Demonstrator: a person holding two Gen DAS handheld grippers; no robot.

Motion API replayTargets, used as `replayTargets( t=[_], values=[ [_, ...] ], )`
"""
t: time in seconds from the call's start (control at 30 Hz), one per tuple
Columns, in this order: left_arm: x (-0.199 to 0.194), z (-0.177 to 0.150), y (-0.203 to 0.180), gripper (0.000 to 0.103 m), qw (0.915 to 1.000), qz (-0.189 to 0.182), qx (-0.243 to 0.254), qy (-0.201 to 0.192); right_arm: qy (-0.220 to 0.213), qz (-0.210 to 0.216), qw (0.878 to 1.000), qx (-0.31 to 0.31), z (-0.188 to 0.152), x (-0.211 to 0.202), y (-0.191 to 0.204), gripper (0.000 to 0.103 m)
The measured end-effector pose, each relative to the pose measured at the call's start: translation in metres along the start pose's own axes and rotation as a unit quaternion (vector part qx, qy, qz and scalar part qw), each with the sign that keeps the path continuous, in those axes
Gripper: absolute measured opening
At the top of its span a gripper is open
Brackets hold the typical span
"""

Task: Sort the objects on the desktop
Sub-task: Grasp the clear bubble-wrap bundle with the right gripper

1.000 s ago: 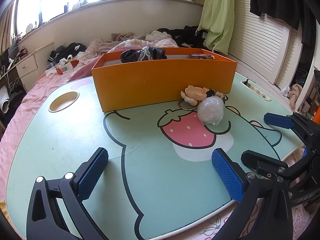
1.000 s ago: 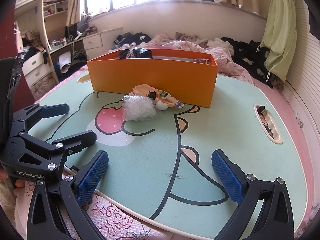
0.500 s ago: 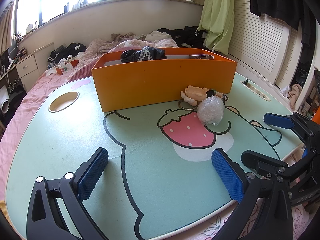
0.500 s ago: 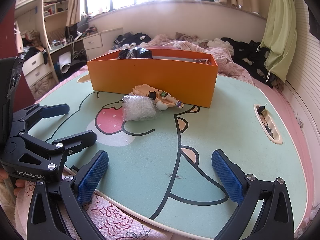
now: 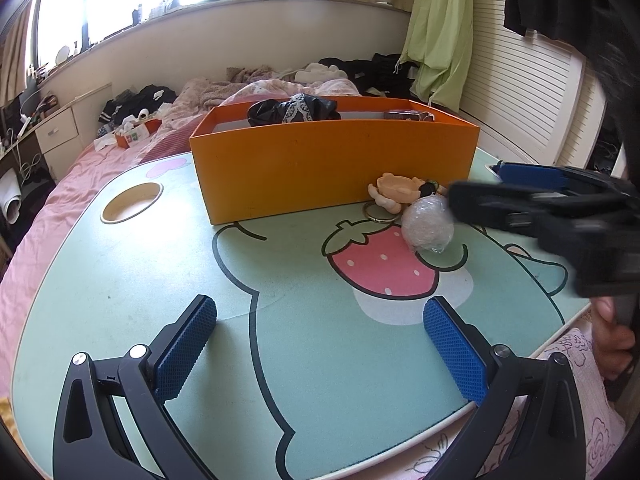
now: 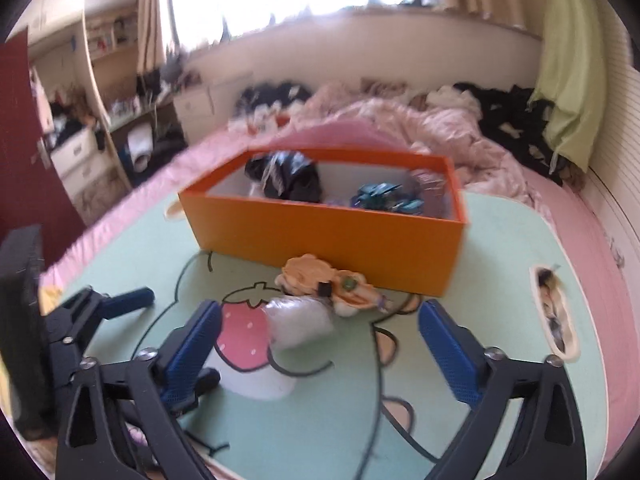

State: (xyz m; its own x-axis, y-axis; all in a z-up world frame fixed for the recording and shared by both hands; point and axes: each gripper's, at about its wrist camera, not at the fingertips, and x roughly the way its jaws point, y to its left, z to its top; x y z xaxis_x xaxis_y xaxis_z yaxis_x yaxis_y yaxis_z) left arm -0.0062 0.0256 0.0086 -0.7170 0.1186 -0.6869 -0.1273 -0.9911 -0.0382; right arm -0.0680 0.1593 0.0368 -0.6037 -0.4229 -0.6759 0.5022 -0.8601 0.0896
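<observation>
My right gripper (image 6: 320, 344), jaws closing but nothing yet between them, reached toward the plastic-wrapped bundle (image 6: 300, 322) at frame centre on the worktop (image 6: 320, 420), before the orange box (image 6: 328, 236), so I judged the next move a squeeze; my left gripper (image 5: 320, 352) hung released.

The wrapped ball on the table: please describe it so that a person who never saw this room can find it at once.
Find the orange box on the green table. In front of its long wall, at the edge of the painted strawberry, lies the wrapped ball. Unlike the flat peach-coloured toy beside it, it is round, whitish and covered in shiny clear wrap.
</observation>
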Motion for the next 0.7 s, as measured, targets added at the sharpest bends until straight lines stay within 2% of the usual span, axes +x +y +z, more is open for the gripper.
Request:
replayTargets(
  t=[0.1, 0.17, 0.23, 0.4, 0.53, 0.7],
  values=[
    [0.000, 0.000, 0.000, 0.103, 1.0000, 0.000, 0.000, 0.000, 0.039, 0.002, 0.999, -0.015, 0.004, 0.025, 0.012, 0.081],
    [0.000, 0.000, 0.000, 0.103, 1.0000, 0.000, 0.000, 0.000, 0.063, -0.006, 0.998, -0.019, 0.002, 0.037, 0.015, 0.068],
    [0.000, 0.000, 0.000, 0.103, 1.0000, 0.000, 0.000, 0.000, 0.070, -0.008, 0.997, -0.012, -0.001, 0.039, 0.013, 0.039],
    [0.000, 0.000, 0.000, 0.103, 1.0000, 0.000, 0.000, 0.000, 0.044, 0.021, 0.999, 0.003, -0.008, 0.025, 0.005, 0.035],
    [0.000, 0.000, -0.001, 0.103, 1.0000, 0.000, 0.000, 0.000, 0.004, 0.047, 0.999, 0.007, -0.014, 0.004, 0.002, 0.035],
    [0.000, -0.001, -0.001, 0.103, 1.0000, 0.000, 0.000, 0.000, -0.045, 0.059, 0.997, 0.013, -0.020, -0.023, -0.002, 0.035]
  ],
)
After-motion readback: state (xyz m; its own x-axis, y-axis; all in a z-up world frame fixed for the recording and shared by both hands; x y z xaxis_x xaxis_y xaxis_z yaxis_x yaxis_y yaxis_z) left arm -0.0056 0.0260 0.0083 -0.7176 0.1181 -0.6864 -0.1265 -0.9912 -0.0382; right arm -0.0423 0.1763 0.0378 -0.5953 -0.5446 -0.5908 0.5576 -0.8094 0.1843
